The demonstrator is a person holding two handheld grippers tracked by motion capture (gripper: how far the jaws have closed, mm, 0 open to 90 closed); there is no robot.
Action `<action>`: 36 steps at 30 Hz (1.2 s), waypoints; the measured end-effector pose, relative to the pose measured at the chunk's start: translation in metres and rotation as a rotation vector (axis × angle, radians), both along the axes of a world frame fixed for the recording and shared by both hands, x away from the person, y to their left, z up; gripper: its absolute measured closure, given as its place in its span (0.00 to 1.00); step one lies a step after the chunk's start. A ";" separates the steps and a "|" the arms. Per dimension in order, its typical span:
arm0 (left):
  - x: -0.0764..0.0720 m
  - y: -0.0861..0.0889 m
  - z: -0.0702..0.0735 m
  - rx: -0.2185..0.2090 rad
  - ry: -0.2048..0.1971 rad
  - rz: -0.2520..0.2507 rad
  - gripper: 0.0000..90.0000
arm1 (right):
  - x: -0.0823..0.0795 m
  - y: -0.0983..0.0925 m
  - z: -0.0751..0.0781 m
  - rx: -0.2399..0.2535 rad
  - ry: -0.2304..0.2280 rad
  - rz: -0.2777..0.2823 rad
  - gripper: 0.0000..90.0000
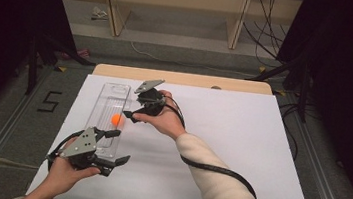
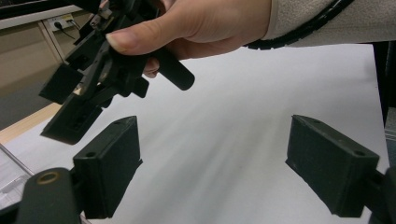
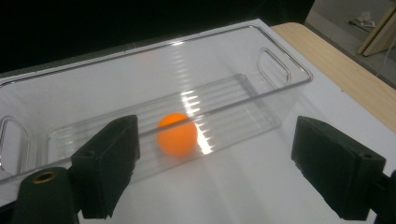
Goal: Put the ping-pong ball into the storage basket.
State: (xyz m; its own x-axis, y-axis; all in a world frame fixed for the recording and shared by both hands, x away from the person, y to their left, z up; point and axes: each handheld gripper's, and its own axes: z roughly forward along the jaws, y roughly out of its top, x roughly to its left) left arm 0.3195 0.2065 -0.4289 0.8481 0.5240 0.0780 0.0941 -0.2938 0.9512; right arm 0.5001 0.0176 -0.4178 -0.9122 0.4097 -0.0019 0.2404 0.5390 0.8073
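An orange ball (image 1: 117,119) (image 3: 176,134) lies on the ribbed floor of a clear plastic bin (image 1: 113,91) (image 3: 285,65) at the left of the white table top (image 1: 230,136). My right gripper (image 1: 130,115) (image 3: 215,140) stands open just outside the bin's right long wall and points at the ball through it, with nothing between its pads. My left gripper (image 1: 117,147) (image 2: 212,140) is open and empty near the bin's front end, low over the white surface. In the left gripper view the right gripper (image 2: 93,88) and its hand hang farther off, above and to the left.
The white sheet covers a wooden table whose far edge (image 1: 182,78) shows as a bare strip. The right gripper's black cable (image 1: 216,170) trails over the sleeve and the sheet. Wooden shelf legs (image 1: 114,7) and loose cables (image 1: 268,29) are on the floor beyond.
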 end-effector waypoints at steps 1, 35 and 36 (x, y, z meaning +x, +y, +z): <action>0.000 0.000 0.000 0.000 0.000 0.000 0.19 | -0.001 -0.002 0.000 -0.001 0.000 -0.002 0.18; 0.000 0.000 0.000 0.002 0.001 0.003 0.19 | -0.018 -0.058 -0.003 -0.005 0.004 -0.051 0.18; 0.000 0.000 0.000 0.002 0.001 0.004 0.19 | -0.018 -0.059 -0.004 -0.006 0.002 -0.051 0.18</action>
State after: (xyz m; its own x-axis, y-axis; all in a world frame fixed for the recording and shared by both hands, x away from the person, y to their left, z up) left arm 0.3196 0.2066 -0.4292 0.8463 0.5270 0.0783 0.0961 -0.2955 0.9505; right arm 0.4818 -0.0416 -0.4214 -0.8901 0.4558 -0.0023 0.2697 0.5306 0.8036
